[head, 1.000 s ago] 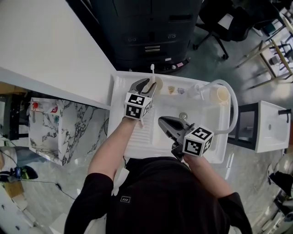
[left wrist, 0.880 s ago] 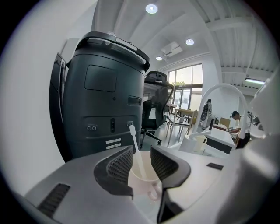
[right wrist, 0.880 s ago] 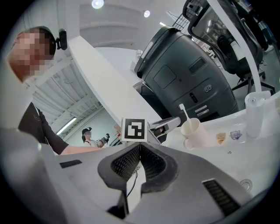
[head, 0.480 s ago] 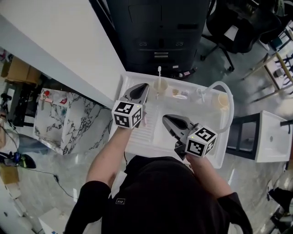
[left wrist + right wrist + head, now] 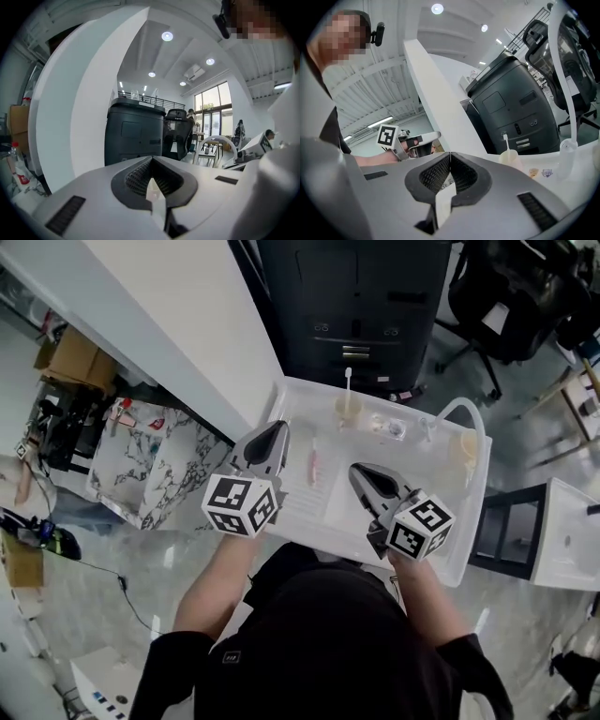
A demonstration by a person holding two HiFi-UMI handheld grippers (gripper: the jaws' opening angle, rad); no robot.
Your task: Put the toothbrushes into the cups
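Fingers closed and empty on left gripper (image 5: 277, 427) and right gripper (image 5: 358, 471) | pink toothbrush (image 5: 313, 465) lies flat on sink (image 5: 441, 521), centre frame, between them; cup (image 5: 348, 411) upper centre already holds one | risk: thin flat handle may slip from a pinch, or nudged cup tips.

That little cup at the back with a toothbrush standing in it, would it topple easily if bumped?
Probably: the cup looks small and light, and the white toothbrush rises well above its rim, likely making it top-heavy. On the smooth white sink, a low nudge might slide it rather than tip it.
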